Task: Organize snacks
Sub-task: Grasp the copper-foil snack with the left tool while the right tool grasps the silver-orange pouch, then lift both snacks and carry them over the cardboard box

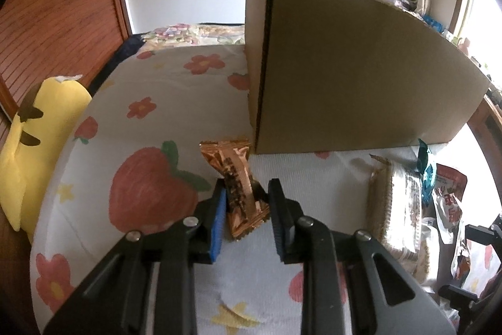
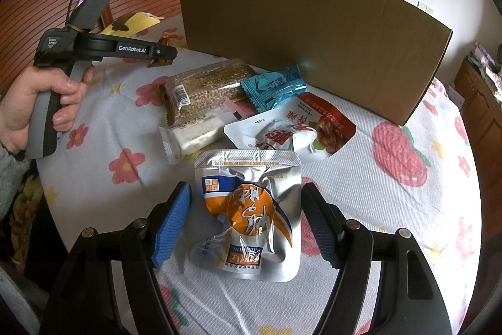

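Left gripper [image 1: 246,193]: jaws narrow, clamped on a copper-brown foil snack packet [image 1: 240,187]; the packet stands on end between the blue pads, its top pointing to 12 o'clock.
Right gripper [image 2: 248,222]: jaws wide, one on each side of a silver pouch with orange and blue print [image 2: 248,215]; pads clear of the pouch, which lies flat on the sheet.
Surface: a bed with a white sheet printed with strawberries and flowers [image 2: 392,178].
Cardboard box [image 1: 345,68]: upright on the bed at 12 to 1 o'clock of the left gripper, its plain side facing both cameras; the held packet is just in front of its near corner.
Snack pile: at 12 o'clock of the silver pouch, near the box. It holds a clear pack of grain bars [image 2: 207,90], a white wrapped bar [image 2: 191,137], a teal sachet [image 2: 273,87], and a red-and-white pouch [image 2: 301,127]; they overlap one another.
Person's hand [image 2: 37,109]: at 10 o'clock in the right wrist view, gripping the handle of the left gripper.
Yellow plush toy [image 1: 34,140]: at 9 o'clock on the bed edge, against a wooden slatted panel [image 1: 56,8].
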The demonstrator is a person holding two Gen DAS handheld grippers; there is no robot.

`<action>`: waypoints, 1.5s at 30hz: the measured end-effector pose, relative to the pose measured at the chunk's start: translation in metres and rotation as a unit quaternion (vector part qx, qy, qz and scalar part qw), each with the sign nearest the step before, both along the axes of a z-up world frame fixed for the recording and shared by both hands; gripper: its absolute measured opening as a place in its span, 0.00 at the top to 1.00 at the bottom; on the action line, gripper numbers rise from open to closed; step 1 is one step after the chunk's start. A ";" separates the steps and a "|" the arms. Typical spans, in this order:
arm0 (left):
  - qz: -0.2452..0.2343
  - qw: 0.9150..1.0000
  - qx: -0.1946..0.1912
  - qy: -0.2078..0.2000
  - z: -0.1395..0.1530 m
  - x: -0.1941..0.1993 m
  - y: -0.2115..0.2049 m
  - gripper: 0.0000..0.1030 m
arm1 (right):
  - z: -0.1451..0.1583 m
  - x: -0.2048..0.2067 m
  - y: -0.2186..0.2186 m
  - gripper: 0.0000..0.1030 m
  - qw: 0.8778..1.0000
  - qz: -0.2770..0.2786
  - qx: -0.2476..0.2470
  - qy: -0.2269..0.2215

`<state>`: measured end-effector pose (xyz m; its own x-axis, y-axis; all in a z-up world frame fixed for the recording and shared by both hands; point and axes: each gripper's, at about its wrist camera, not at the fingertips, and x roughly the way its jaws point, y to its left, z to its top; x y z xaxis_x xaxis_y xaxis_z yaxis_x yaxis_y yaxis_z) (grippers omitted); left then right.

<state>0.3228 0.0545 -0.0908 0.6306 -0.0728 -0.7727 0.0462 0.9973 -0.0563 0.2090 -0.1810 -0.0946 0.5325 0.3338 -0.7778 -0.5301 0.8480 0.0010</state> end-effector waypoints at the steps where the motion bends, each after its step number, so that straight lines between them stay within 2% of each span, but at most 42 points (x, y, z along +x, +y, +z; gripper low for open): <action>1: 0.000 1.000 -0.002 0.000 0.000 0.000 0.001 0.76 | 0.000 0.000 0.000 0.28 1.000 0.000 0.000 0.000; 15: 0.003 1.000 -0.019 0.000 0.000 0.001 0.008 0.78 | 0.001 0.005 -0.004 0.26 1.000 -0.011 -0.006 0.015; 21: 0.002 1.000 -0.021 -0.001 0.000 0.001 0.007 0.78 | 0.002 -0.005 -0.005 0.31 1.000 -0.009 -0.009 0.018; 25: -0.003 1.000 -0.023 -0.020 0.006 -0.008 0.005 0.78 | 0.004 -0.008 -0.005 0.41 1.000 -0.006 -0.004 0.016; 32: -0.024 0.999 -0.012 -0.046 0.017 -0.034 -0.008 0.78 | 0.006 -0.019 -0.011 0.42 1.000 0.004 0.016 0.017; 38: -0.040 0.997 -0.004 -0.066 0.035 -0.049 -0.019 0.78 | 0.012 -0.028 -0.013 0.42 1.000 0.005 0.014 0.003; 45: -0.061 0.995 0.003 -0.082 0.050 -0.062 -0.035 0.78 | 0.032 -0.038 -0.018 0.42 0.999 -0.001 0.032 -0.017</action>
